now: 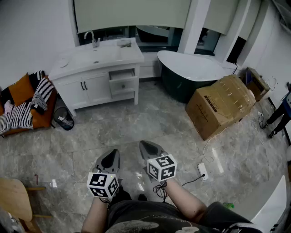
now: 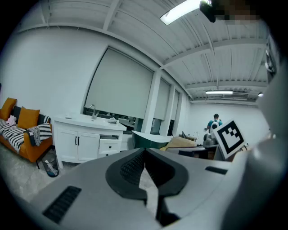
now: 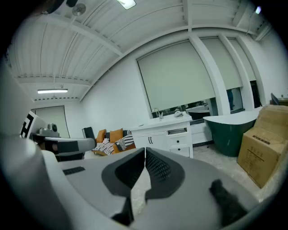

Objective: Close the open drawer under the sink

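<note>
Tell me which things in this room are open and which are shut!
top drawer: pulled partly open
lower drawer: shut
cupboard doors: shut
window blind: pulled down
cardboard box: closed
left tool: shut, nothing in it
right tool: shut, nothing in it

One bathtub (image 1: 191,68), perhaps two drawers (image 1: 122,75)
</note>
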